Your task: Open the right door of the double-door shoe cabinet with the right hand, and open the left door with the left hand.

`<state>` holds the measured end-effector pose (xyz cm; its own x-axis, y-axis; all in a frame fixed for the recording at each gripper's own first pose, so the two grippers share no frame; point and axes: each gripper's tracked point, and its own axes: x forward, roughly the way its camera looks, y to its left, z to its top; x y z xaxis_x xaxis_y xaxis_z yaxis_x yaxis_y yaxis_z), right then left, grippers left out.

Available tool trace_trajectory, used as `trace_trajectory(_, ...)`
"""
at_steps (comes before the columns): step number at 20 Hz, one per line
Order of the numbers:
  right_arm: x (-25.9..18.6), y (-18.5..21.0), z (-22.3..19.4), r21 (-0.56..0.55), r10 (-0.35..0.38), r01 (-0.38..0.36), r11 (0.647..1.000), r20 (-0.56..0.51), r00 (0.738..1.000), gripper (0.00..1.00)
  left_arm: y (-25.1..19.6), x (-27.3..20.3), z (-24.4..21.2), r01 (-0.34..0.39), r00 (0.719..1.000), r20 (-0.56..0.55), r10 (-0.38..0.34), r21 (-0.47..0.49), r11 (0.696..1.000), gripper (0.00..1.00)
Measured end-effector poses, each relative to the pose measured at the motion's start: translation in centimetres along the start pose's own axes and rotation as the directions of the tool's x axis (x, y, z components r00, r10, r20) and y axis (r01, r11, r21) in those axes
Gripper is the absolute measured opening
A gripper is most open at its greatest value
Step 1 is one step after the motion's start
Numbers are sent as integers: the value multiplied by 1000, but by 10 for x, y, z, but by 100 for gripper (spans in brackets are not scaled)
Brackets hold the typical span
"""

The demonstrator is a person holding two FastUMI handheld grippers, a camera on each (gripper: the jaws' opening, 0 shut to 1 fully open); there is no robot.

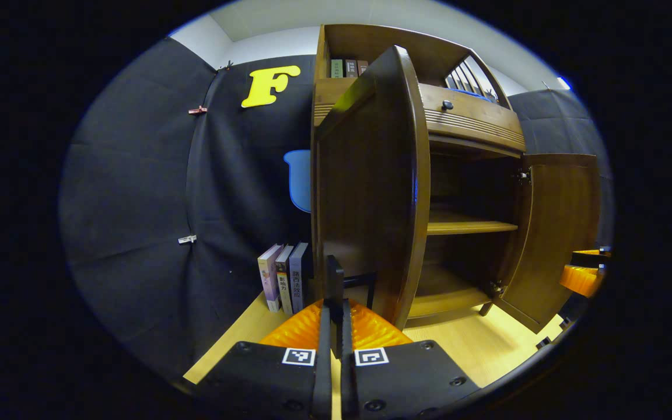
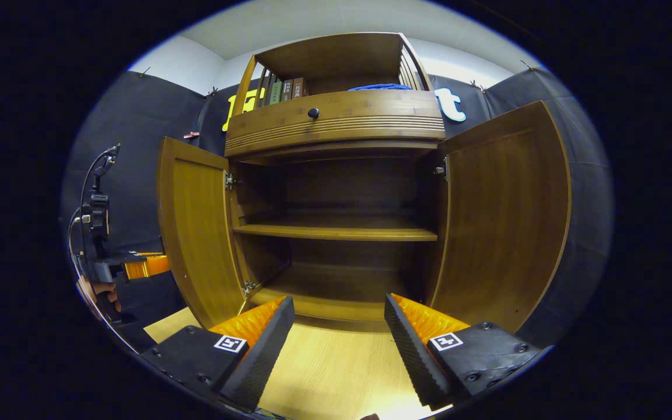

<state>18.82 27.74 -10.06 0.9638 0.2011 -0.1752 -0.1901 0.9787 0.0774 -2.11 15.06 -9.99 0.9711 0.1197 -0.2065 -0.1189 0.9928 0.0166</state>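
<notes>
The wooden shoe cabinet (image 2: 336, 125) stands with both doors swung wide and its two bare shelves showing. In the right gripper view my right gripper (image 2: 339, 303) is open, low in front of the open inside and touching nothing. The left door (image 2: 196, 227) and right door (image 2: 505, 216) flank it. In the left gripper view the left door (image 1: 371, 186) stands nearly edge-on just ahead of my left gripper (image 1: 334, 274), whose fingers are pressed together near the door's lower part. A dark bar beside the tips is unclear. The right door (image 1: 557, 233) and the right gripper (image 1: 584, 274) show farther right.
Three books (image 1: 283, 277) stand on the wooden floor (image 2: 336, 361) against the black wall, left of the cabinet. A knobbed drawer (image 2: 312, 112) and a top shelf with books (image 2: 283, 90) and blue cloth (image 2: 380, 87) sit above. A hand (image 2: 105, 294) holds the left gripper (image 2: 140, 265).
</notes>
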Motion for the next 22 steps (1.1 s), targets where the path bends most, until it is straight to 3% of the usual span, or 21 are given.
trace_trajectory(8,1,15,-11,1,-27,27,1000,-13,1000,98,50,2,-9,-35,999,-15,34,-25,999,8)
trace_trajectory(11,3,13,-16,-22,-59,58,998,-35,998,98,56,0,-8,5,1000,-11,-6,-64,998,5)
trace_trajectory(13,4,14,-17,-22,-69,68,997,-38,997,98,58,1,-8,13,1000,-9,-14,-46,999,10)
trace_trajectory(22,17,10,-3,-39,-111,110,993,-18,994,98,59,-11,-7,-19,1000,20,19,7,1000,10)
